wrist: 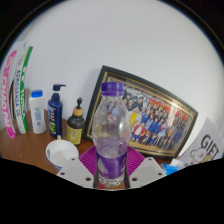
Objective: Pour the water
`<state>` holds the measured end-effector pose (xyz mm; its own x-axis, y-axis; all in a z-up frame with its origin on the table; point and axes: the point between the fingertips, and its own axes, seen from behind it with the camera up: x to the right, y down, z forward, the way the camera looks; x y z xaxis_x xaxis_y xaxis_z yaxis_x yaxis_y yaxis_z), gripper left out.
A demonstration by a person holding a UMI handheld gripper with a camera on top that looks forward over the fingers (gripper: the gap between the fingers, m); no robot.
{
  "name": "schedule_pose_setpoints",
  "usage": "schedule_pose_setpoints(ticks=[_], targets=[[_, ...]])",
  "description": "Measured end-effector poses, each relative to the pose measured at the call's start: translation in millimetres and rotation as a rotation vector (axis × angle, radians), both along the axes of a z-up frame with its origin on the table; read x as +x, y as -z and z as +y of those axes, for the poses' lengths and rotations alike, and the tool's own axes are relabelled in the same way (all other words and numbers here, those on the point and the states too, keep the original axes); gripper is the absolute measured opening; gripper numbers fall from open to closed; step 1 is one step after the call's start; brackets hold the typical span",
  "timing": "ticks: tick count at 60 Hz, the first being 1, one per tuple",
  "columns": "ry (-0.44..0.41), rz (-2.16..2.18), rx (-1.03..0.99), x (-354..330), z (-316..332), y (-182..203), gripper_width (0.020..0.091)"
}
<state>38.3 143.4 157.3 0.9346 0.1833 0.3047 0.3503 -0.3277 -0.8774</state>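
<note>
Gripping upright water bottle (111, 135), fingers (76, 172) pressed against both sides.

I see a clear bottle (111, 140) with a purple cap and purple liquid low inside. The claw (111, 172) shows white fingers with magenta pads (88, 158). The worktop (40, 152) is brown wood. A dark-framed photo (150, 112) is busy with many colours. Beside it stand an amber bottle (75, 124) with a black cap, a dark blue pump bottle (55, 110), a white bottle (38, 112) with a blue cap, and pink and green tubes (14, 90). The wall (120, 40) is white.
</note>
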Motion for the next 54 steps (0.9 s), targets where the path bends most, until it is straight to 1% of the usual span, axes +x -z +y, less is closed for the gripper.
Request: schedule_pose_setpoints(ticks=[8, 19, 20, 21, 24, 27, 33, 35, 39, 41, 42, 44, 54], targets=[[-0.009, 0.205, -0.028, -11, 4, 32, 0.0346], [0.006, 0.282, -0.055, -12, 14, 75, 0.0351], [0.007, 0.282, -0.057, -12, 13, 76, 0.0362], [-0.001, 0.292, -0.018, -13, 16, 71, 0.0358], [0.002, 0.291, -0.011, -11, 15, 73, 0.0355], [0.006, 0.302, -0.007, -11, 13, 73, 0.0398], [0.02, 0.32, -0.017, -8, 8, 75, 0.0511], [0.035, 0.324, -0.039, -6, 4, 78, 0.058], [0.066, 0.33, -0.068, -1, -7, 75, 0.0771], [0.084, 0.331, -0.078, 2, -14, 70, 0.0836], [0.092, 0.33, -0.085, 3, -18, 68, 0.0852], [0.111, 0.327, -0.098, 5, -30, 62, 0.0863], [0.219, 0.287, -0.164, 7, -109, 23, 0.0853]])
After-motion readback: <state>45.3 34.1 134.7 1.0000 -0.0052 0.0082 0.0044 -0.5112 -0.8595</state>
